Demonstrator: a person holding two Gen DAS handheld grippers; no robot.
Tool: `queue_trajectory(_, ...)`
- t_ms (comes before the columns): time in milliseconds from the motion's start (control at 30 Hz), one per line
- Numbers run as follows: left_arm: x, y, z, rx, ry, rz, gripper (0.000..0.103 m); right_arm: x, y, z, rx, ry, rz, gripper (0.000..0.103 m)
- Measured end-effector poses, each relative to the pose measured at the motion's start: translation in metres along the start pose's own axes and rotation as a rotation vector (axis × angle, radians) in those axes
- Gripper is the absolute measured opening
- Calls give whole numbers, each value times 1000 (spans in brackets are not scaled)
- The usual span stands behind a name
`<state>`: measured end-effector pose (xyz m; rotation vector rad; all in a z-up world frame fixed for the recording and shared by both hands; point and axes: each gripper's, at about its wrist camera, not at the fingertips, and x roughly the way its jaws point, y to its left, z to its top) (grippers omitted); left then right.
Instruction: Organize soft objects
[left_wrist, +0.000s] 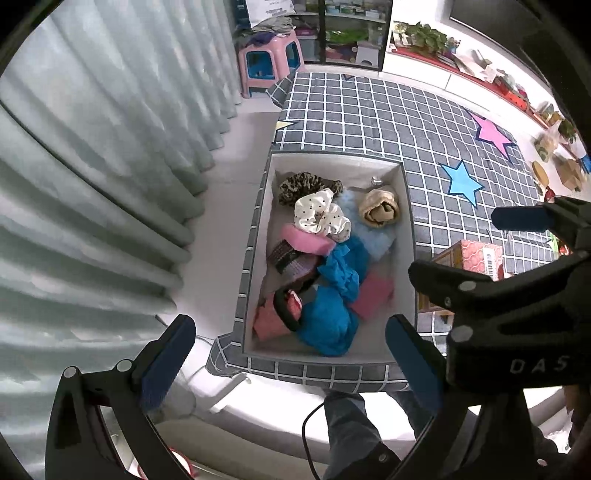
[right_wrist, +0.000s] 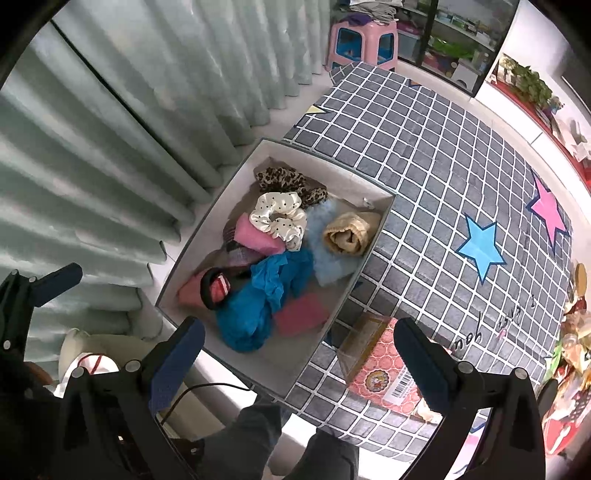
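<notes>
Far left of both views: pale green curtain (left_wrist: 92, 155) hung in folds down to a light floor.

Lower left, left wrist view: left gripper (left_wrist: 290, 356) held above the near edge of the box, blue-padded fingers (left_wrist: 168, 363) spread wide, nothing between them.

Centre: white open box (left_wrist: 404, 221) sat on the left end of a grey checked bedspread (left_wrist: 369, 118). Soft things lay heaped inside. Upper end of the box: leopard-print scrunchie (left_wrist: 306, 184), a white dotted scrunchie (left_wrist: 321, 216) overlapping it, and a rolled beige cloth (left_wrist: 380, 210) on pale blue fluffy fabric (left_wrist: 373, 236). Middle: pink folded piece (left_wrist: 304, 240) touching the dotted scrunchie, crumpled bright blue cloth (left_wrist: 332, 295) below it. Lower end: a pink pouch with a black band (left_wrist: 284, 306) and a flat pink square (left_wrist: 373, 295) beside the blue cloth.

Lower centre, right wrist view: right gripper (right_wrist: 299, 363) over the box's near corner, fingers (right_wrist: 177, 365) parted wide, empty.

Right: patterned cardboard carton (right_wrist: 384, 365) lay on the bedspread just beside the box. Blue star (right_wrist: 480, 247) and pink star (right_wrist: 548, 212) printed farther right.
</notes>
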<state>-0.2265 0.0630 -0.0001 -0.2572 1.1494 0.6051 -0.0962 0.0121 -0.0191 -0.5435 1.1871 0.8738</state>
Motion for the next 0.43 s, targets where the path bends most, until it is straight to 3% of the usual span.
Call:
queue_trajectory(300, 27, -1, -6, 1, 74, -11, 103, 18, 3, -1, 1, 36, -26, 103)
queue_trajectory(433, 28, 3, -9, -32, 39, -77, 103, 25, 4, -1, 2, 47, -26, 103)
